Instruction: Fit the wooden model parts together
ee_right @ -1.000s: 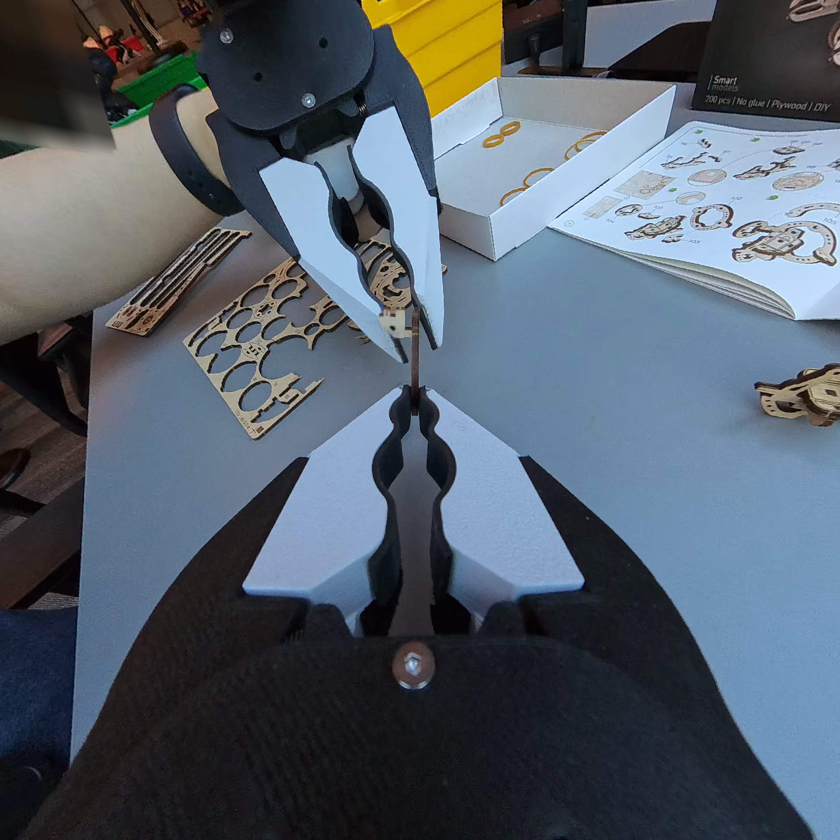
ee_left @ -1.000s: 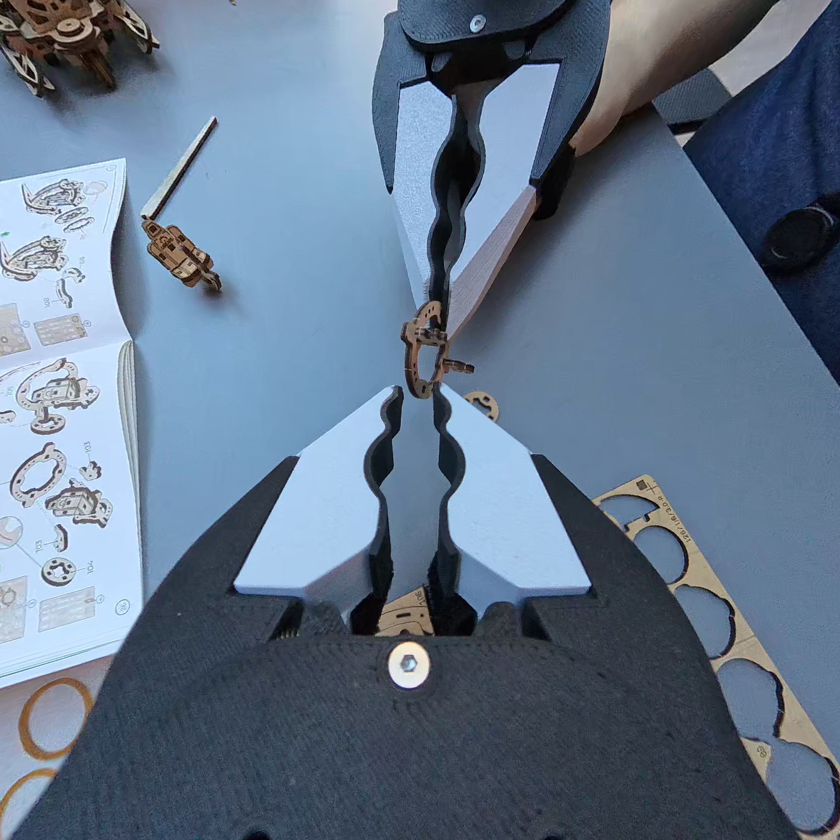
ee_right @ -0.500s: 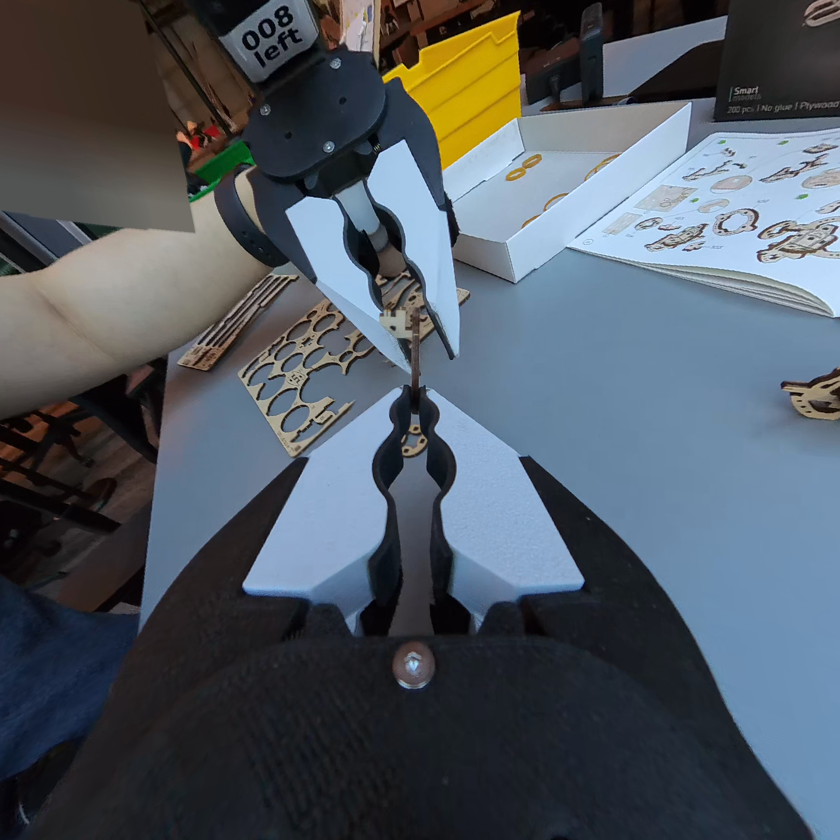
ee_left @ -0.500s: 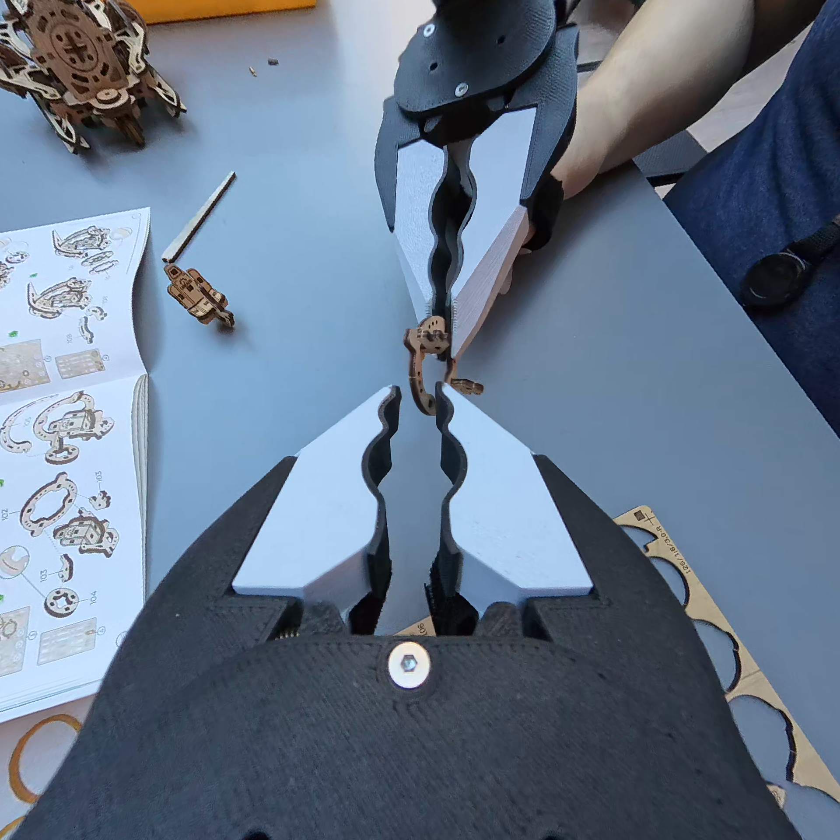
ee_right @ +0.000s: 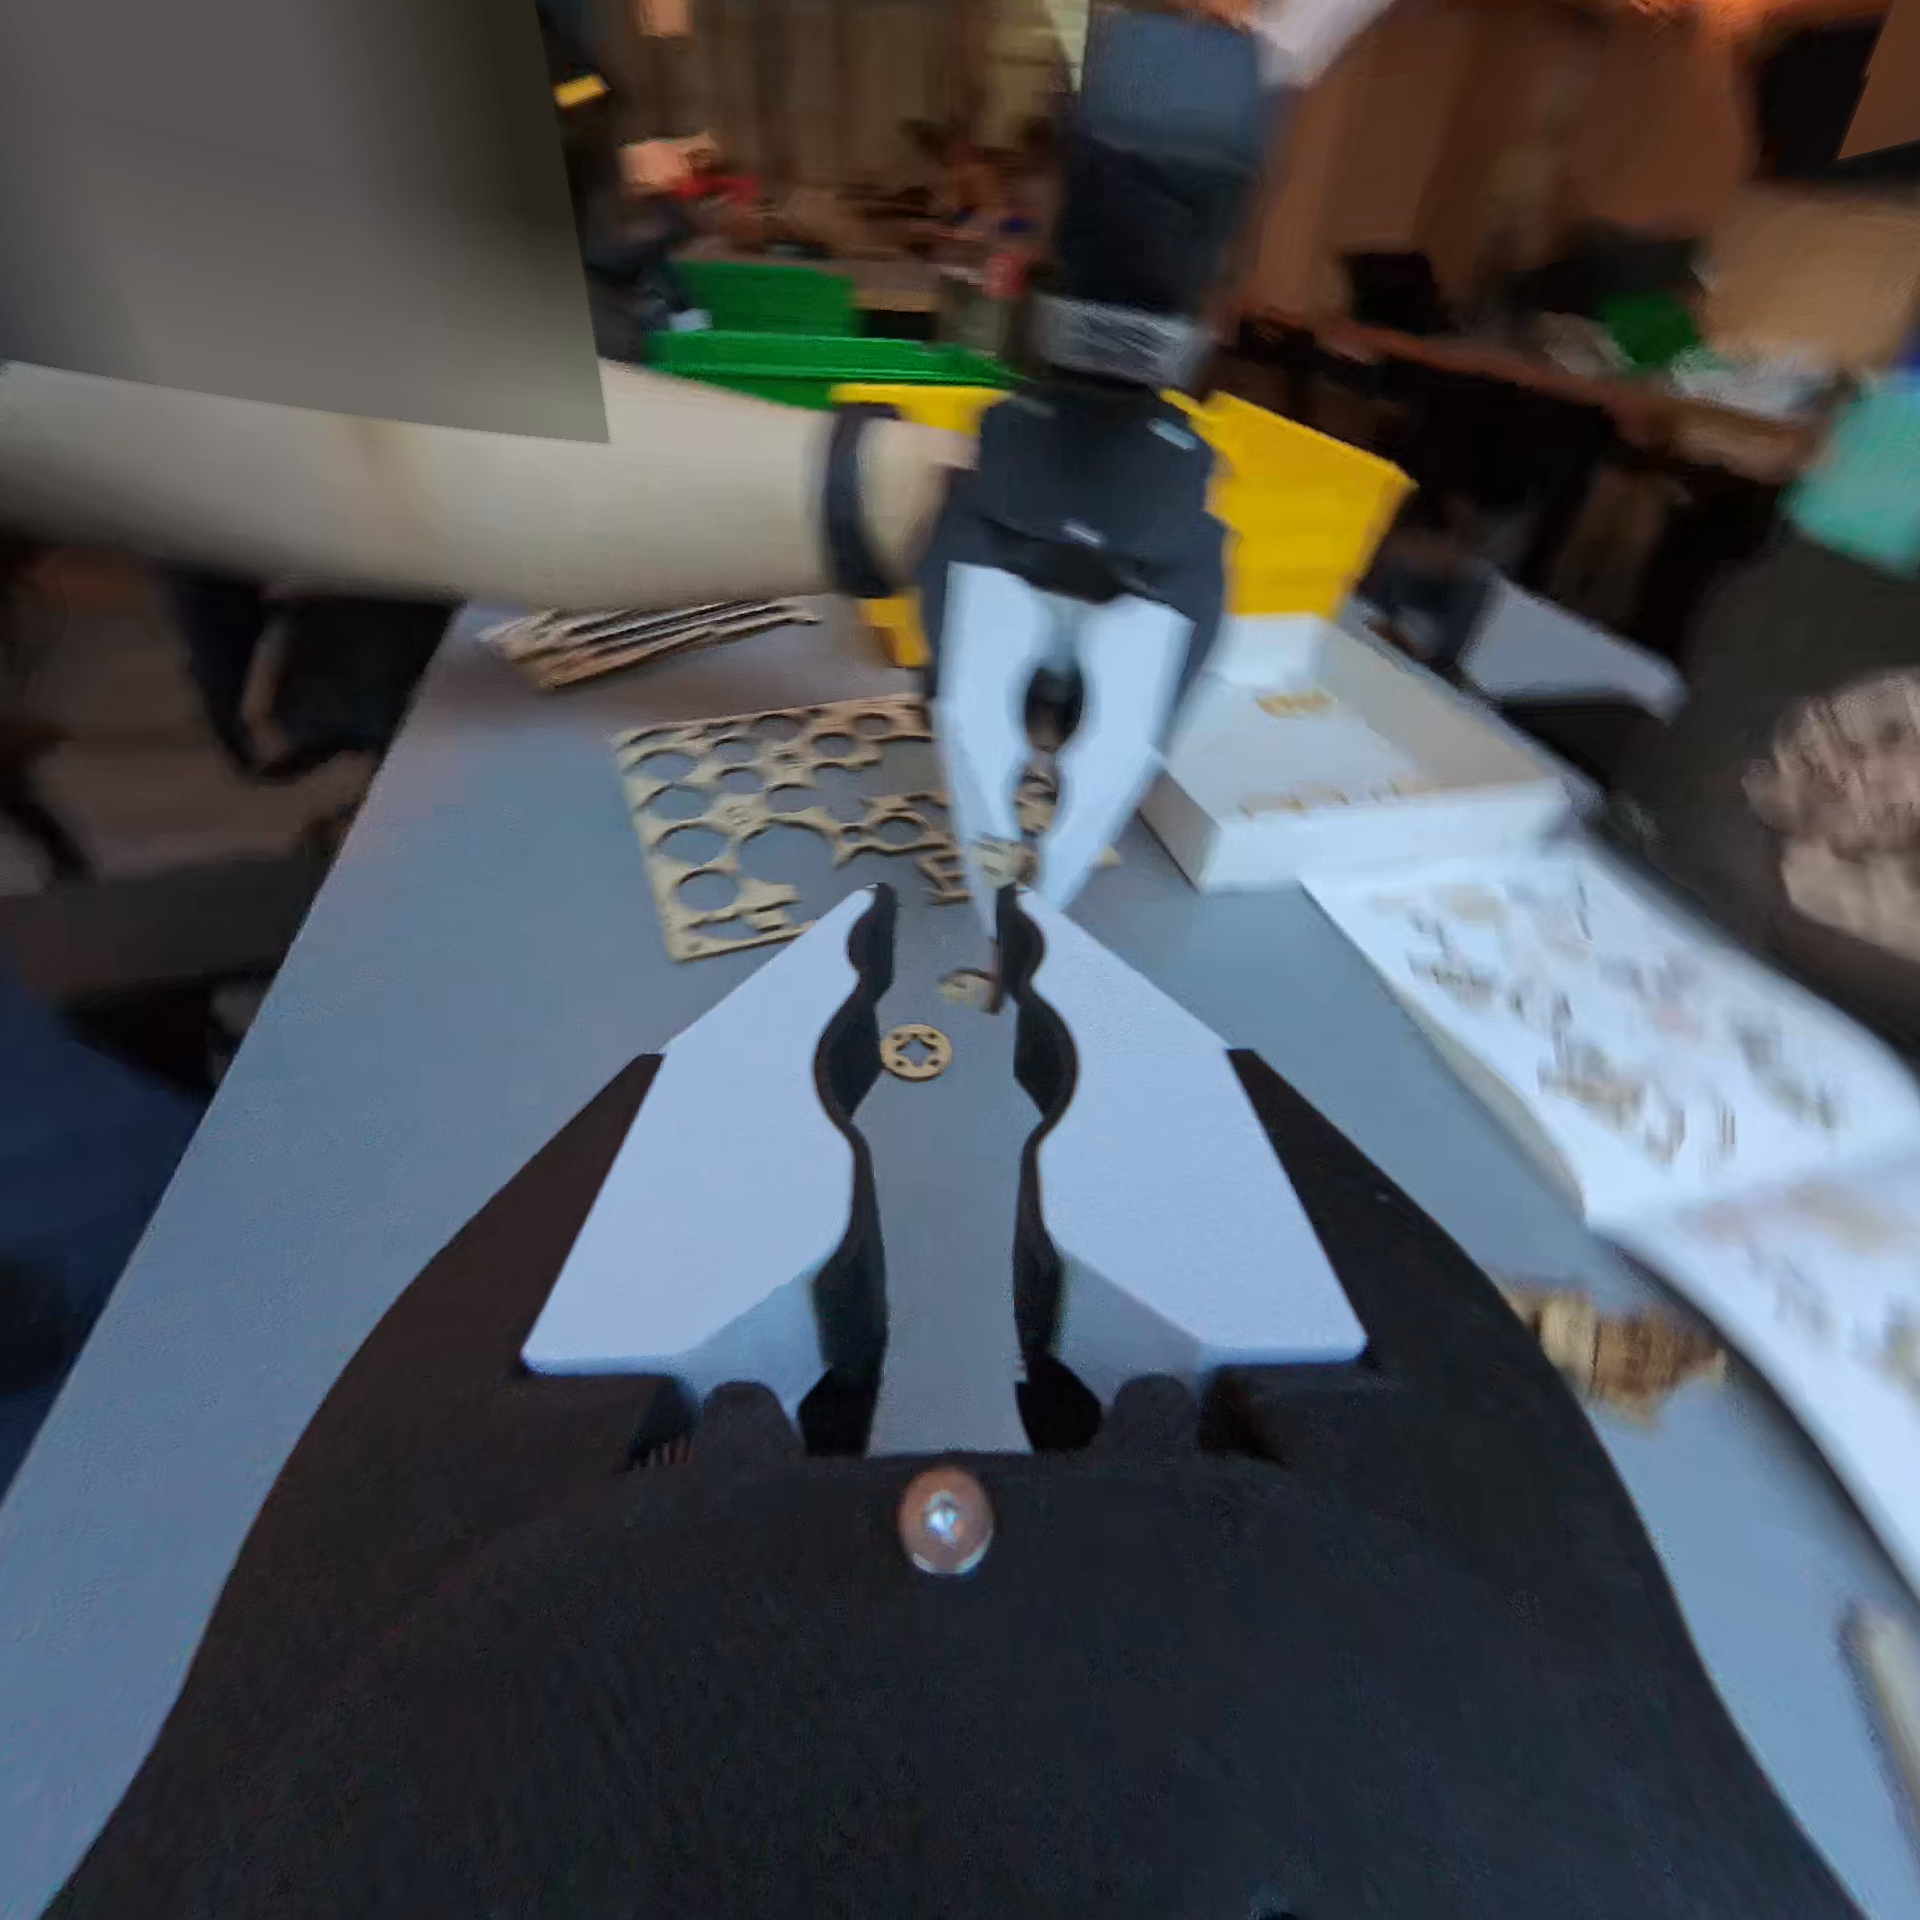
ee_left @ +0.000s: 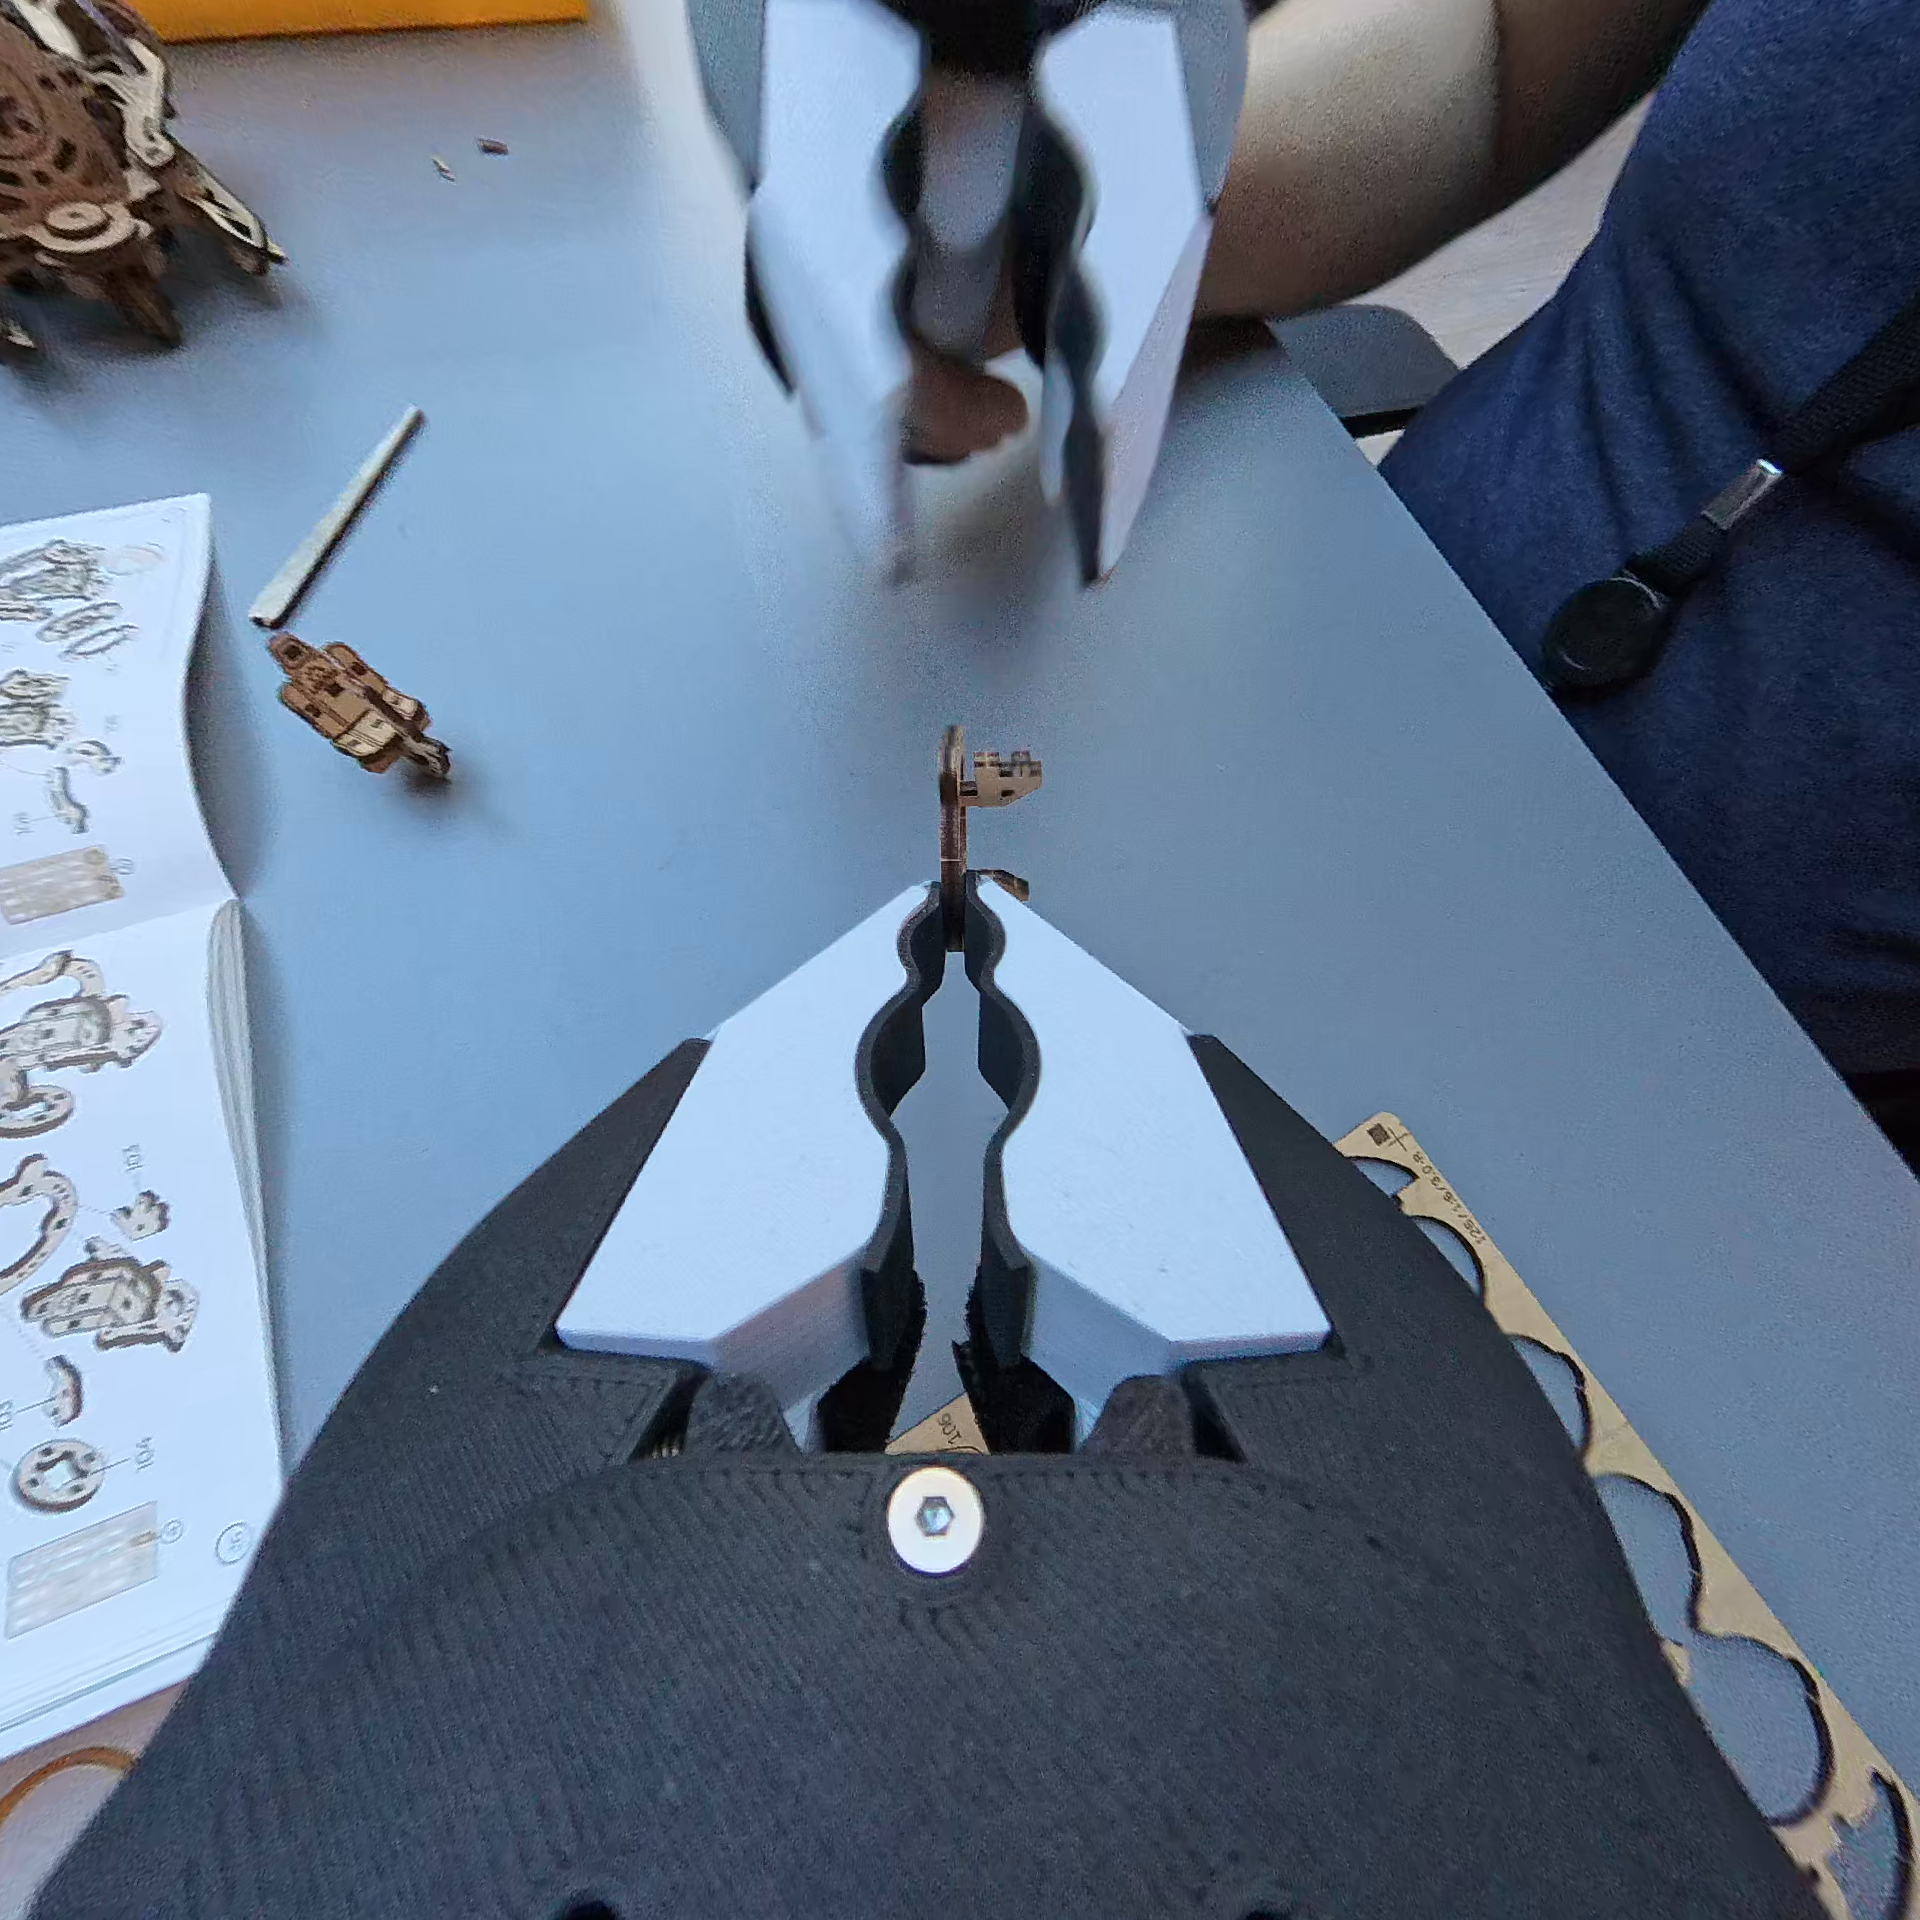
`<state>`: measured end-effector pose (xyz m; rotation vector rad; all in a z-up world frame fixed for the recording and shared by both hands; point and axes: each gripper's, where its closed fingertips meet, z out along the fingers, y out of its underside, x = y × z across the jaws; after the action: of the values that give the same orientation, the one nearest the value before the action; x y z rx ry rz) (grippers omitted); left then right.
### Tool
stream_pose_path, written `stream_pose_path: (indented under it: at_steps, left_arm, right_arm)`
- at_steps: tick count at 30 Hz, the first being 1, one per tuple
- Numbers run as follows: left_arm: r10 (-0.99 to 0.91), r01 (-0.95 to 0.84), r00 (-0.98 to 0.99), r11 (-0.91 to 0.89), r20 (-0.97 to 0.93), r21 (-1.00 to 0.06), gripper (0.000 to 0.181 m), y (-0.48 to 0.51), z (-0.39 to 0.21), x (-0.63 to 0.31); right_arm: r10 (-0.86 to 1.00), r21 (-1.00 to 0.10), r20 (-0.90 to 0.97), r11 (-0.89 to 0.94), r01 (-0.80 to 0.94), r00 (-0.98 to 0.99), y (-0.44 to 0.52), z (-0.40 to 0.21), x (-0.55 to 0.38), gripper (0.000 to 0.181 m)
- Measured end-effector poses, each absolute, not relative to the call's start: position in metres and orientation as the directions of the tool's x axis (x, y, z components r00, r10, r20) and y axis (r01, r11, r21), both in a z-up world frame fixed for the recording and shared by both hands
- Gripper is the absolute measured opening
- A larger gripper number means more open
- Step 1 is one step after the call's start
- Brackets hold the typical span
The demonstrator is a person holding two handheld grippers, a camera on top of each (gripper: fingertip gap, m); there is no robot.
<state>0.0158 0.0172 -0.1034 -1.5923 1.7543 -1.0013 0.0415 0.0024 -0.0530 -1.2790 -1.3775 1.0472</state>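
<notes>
While left gripper (ee_left: 954, 906) pinches the wooden part (ee_left: 954, 821), blur smears right gripper (ee_left: 992, 566)

Matt grey table (ee_left: 623, 831), pale laser-cut wooden part (ee_left: 954, 821), rough black plastic left gripper (ee_left: 954, 914), paper booklet (ee_left: 104, 1039)

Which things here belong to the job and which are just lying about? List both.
In the job: left gripper, shut on the wooden part; right gripper, open; instruction booklet.

Lying about: finished model, small sub-assembly, wooden stick, cut-out sheet, star-holed ring, white box.
</notes>
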Motion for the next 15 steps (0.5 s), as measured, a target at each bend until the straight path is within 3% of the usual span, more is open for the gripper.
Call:
stream_pose_path:
  at_steps: [2,5,8,13,15]
  left_arm:
    - [-0.981,-0.585,-0.157,0.0,0.114,-0.811,0.0,0.016,-0.105,0.016]
    - [-0.965,-0.636,-0.196,-0.012,0.176,-0.772,0.0,0.013,-0.11,0.018]
    - [-0.956,-0.677,-0.223,0.01,0.192,-0.736,0.0,0.012,-0.116,0.024]
    - [-0.944,-0.711,-0.249,0.026,0.216,-0.703,0.0,0.011,-0.122,0.031]
    - [-0.94,-0.718,-0.259,0.034,0.221,-0.696,0.0,0.011,-0.123,0.032]
  right_arm:
    - [0.895,-0.875,0.39,0.434,0.214,-0.218,-0.03,-0.05,0.045,0.01]
    - [0.648,-0.491,0.628,0.759,0.427,-0.431,-0.026,-0.089,0.044,0.014]
    - [0.486,-0.251,0.685,0.857,0.451,-0.543,-0.02,-0.104,0.033,0.019]
    - [0.364,-0.024,0.657,0.885,0.465,-0.66,-0.006,-0.122,0.027,0.019]
    - [0.373,0.004,0.617,0.879,0.477,-0.693,-0.002,-0.129,0.028,0.019]
